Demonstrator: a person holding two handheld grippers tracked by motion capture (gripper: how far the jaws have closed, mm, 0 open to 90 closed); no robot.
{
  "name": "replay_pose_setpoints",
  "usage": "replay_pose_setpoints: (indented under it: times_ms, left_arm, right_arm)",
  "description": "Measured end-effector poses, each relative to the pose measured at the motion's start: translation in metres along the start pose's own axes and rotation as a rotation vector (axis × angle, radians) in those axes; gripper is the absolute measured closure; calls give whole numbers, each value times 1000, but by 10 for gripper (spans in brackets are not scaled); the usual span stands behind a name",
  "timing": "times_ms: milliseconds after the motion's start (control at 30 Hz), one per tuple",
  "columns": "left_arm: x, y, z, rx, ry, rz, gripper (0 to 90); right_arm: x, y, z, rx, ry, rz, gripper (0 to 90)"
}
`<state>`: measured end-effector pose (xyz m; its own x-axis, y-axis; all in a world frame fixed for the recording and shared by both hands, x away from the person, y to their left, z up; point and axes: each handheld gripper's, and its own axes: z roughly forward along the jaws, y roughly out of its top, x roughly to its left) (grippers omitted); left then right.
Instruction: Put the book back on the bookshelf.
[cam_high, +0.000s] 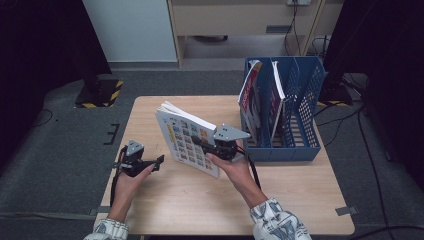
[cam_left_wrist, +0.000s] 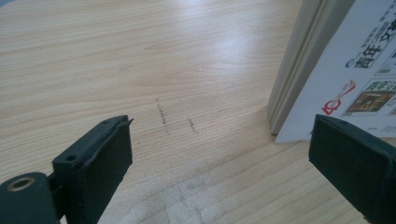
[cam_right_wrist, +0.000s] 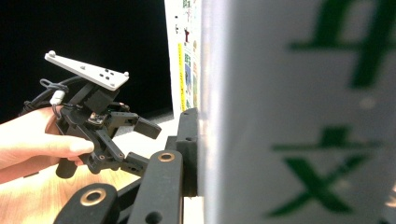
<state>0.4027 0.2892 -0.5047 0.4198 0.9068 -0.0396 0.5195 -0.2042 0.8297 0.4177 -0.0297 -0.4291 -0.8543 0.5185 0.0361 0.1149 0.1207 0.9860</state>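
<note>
While the right gripper (cam_high: 226, 148) alone clamps the book (cam_high: 186, 137), held upright and tilted above the surface (cam_high: 165, 200) just left of the blue file rack (cam_high: 282, 107), the book could swing or slip in that single edge grip. Left gripper (cam_high: 142, 162) rests low beside it, jaws wide, holding nothing.

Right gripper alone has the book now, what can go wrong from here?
1. The right gripper pinches the thick white paperback book at one edge, upright on the wooden table; it may pivot or slip.
2. The open left gripper sits close beside it and gives no support.
3. The blue plastic file rack already holds magazines; insertion may snag them.
</note>
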Motion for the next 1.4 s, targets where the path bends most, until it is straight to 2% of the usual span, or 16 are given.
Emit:
replay_pose_setpoints:
  times_ms: [200, 300, 533, 833, 967, 1400]
  left_arm:
    - [1, -2, 1, 5, 6, -2, 57]
    - [1, -3, 3, 26, 24, 17, 57]
    - [2, -4, 4, 35, 31, 8, 39]
    - [3, -5, 3, 48, 47, 22, 39]
    - [1, -7, 7, 77, 60, 36, 41]
    - [4, -7, 6, 80, 75, 38, 46]
  right_arm:
    - [2, 1, -1, -2, -3, -3, 740]
    - [2, 3, -2, -4, -7, 1, 740]
    - [1, 7, -5, -16, -17, 11, 740]
    - [0, 11, -10, -16, -29, 15, 740]
    - [-1, 12, -12, -18, -29, 19, 741]
    - [-1, 15, -15, -24, -33, 27, 741]
